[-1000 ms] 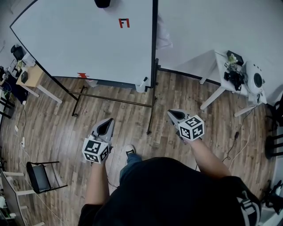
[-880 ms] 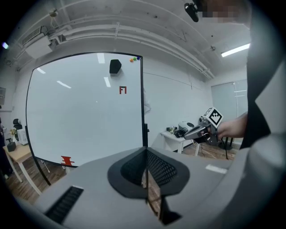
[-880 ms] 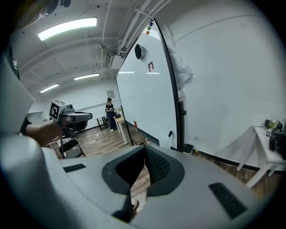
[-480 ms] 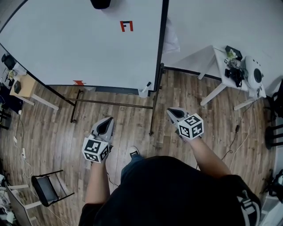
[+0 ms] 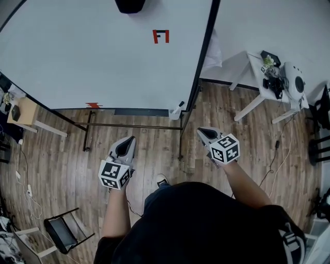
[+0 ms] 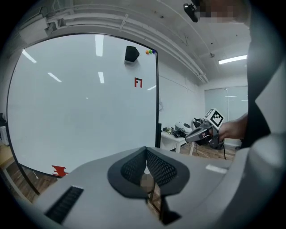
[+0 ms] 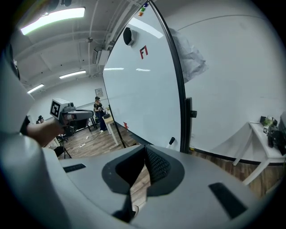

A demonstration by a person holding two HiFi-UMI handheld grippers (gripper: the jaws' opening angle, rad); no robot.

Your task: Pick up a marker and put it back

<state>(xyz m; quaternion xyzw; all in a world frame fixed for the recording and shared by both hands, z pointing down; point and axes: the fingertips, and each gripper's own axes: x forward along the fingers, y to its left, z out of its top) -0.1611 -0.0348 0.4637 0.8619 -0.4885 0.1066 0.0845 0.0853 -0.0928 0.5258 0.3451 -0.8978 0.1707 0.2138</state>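
A marker with a black cap (image 5: 180, 105) stands in a small white holder (image 5: 175, 113) at the lower right corner of the whiteboard (image 5: 103, 56); it also shows as a marker (image 7: 171, 141) in the right gripper view. My left gripper (image 5: 125, 144) hangs over the wooden floor, well short of the board, shut with nothing in it. My right gripper (image 5: 203, 132) is level with it, to the right of the board's stand, also shut and empty. Each gripper sees the other: the right gripper (image 6: 190, 136) and the left gripper (image 7: 89, 114).
The board carries a red mark (image 5: 161, 36) and a black eraser (image 5: 130, 5). Its metal stand (image 5: 134, 125) crosses the floor ahead. A white table (image 5: 256, 77) with devices is at the right, a folding chair (image 5: 64, 232) at the lower left. A person (image 7: 97, 107) stands far off.
The view has swung so that the whiteboard's right edge and the marker holder sit further right. Both grippers keep much the same pose and stay shut.
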